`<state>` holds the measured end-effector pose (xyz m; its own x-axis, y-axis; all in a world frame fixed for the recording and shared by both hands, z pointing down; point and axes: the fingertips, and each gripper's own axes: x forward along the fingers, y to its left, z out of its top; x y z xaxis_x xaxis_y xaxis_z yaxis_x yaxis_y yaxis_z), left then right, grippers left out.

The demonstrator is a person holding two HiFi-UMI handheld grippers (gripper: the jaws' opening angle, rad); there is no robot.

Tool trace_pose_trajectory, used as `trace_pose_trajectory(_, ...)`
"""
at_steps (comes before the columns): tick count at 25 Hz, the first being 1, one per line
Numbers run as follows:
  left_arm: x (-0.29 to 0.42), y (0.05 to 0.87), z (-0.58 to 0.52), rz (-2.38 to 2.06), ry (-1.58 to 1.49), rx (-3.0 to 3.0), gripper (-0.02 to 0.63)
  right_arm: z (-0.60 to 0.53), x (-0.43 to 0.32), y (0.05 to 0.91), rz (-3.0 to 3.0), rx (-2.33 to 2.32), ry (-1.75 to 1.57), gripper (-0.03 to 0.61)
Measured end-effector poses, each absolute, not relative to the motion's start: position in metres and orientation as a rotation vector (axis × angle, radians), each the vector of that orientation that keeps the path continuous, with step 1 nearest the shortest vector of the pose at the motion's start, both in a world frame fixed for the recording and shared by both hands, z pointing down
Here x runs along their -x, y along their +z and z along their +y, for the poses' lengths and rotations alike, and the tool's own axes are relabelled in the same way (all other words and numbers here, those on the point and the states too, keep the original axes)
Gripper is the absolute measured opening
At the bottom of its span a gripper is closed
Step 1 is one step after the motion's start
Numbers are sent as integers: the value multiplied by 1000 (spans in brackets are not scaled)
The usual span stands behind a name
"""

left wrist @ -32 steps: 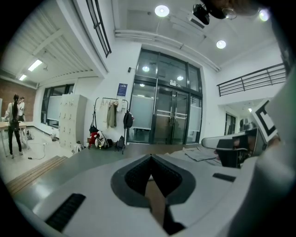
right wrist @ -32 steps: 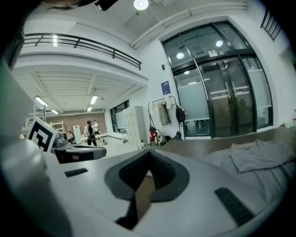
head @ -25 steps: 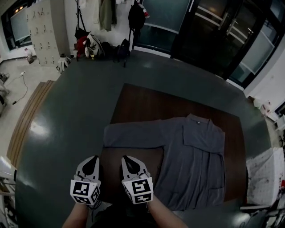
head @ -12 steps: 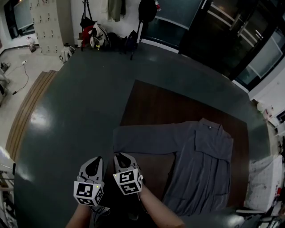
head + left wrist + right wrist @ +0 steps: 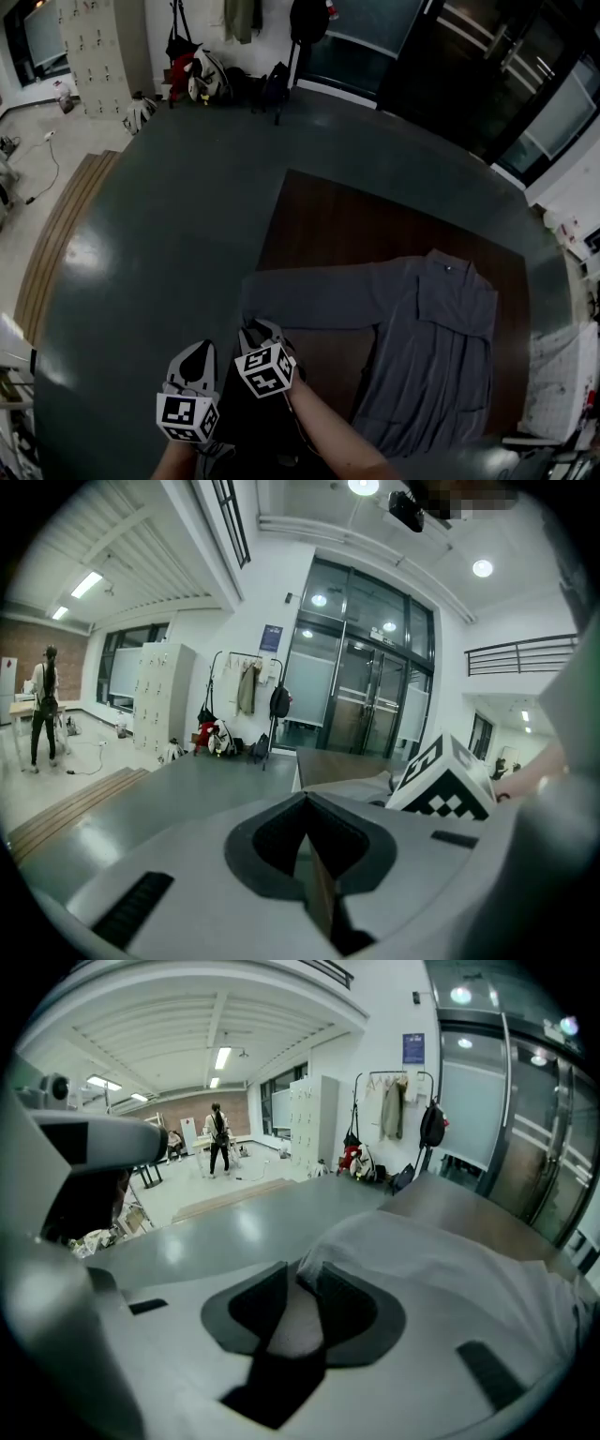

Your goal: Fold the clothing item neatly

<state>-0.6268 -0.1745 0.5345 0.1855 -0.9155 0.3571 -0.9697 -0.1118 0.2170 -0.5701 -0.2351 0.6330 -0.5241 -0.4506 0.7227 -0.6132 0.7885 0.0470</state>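
1. Right gripper (image 5: 298,1299): closed to a narrow slit and clamped on pale cloth, the cuff end of the sleeve (image 5: 412,1260). Cloth bunched between the dark pads (image 5: 253,1312) and spilling out toward 2 o'clock in the right gripper view.
2. Left gripper (image 5: 306,841): closed almost tight, with only a thin wedge of a gap and nothing gripped in it. Aimed out over the grey floor (image 5: 187,775), apart from the shirt.
3. In the head view, both grippers low in the picture near 6 to 7 o'clock. Left one just beside the right, at its 8 o'clock.
4. Grey long-sleeved shirt (image 5: 436,361): spread flat on the brown surface (image 5: 328,220), at 4 o'clock of the head view.
5. Long axis of the body from 1 o'clock to 7 o'clock. Collar (image 5: 447,266) at the 1 o'clock end, hem at the 7 o'clock end.
6. Sleeve stretched straight out from the shoulder toward 9 o'clock, crosswise to the body, its end meeting the tips of the right gripper.
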Motion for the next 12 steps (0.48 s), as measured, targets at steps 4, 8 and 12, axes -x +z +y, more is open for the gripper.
trace_pose_trajectory(4,623,537,-175,-1759,183,-2079,8,-237,570,637,-2197,-785,310,94)
trace_pose_trajectory(8,619,539,-177,-1746,183,-2084,8,-239,568,640,-2179,-808,351,94)
trace_pose_trajectory(12,618,537,-177,-1739,183,-2095,8,-242,568,639,-2172,-818,364,73)
